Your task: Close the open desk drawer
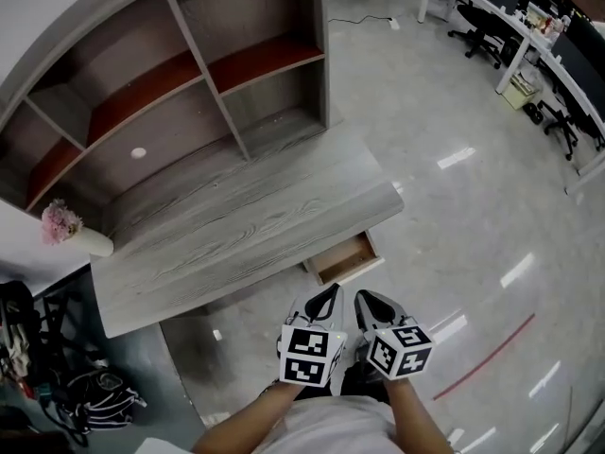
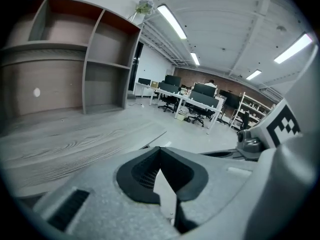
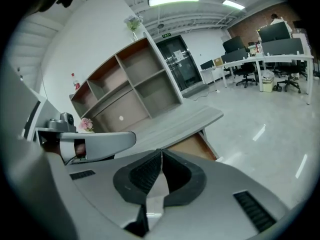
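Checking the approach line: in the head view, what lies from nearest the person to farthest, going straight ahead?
Side by side, left gripper and right gripper, both shut → open drawer → desk top → shelf unit.

A: What stands on the desk (image 1: pixel 246 230)?
B: A shelf unit (image 1: pixel 203 74) along its far edge, and a white vase of pink flowers (image 1: pixel 76 233) at its left end
A: And under the desk?
B: Glossy grey floor (image 1: pixel 473 206)
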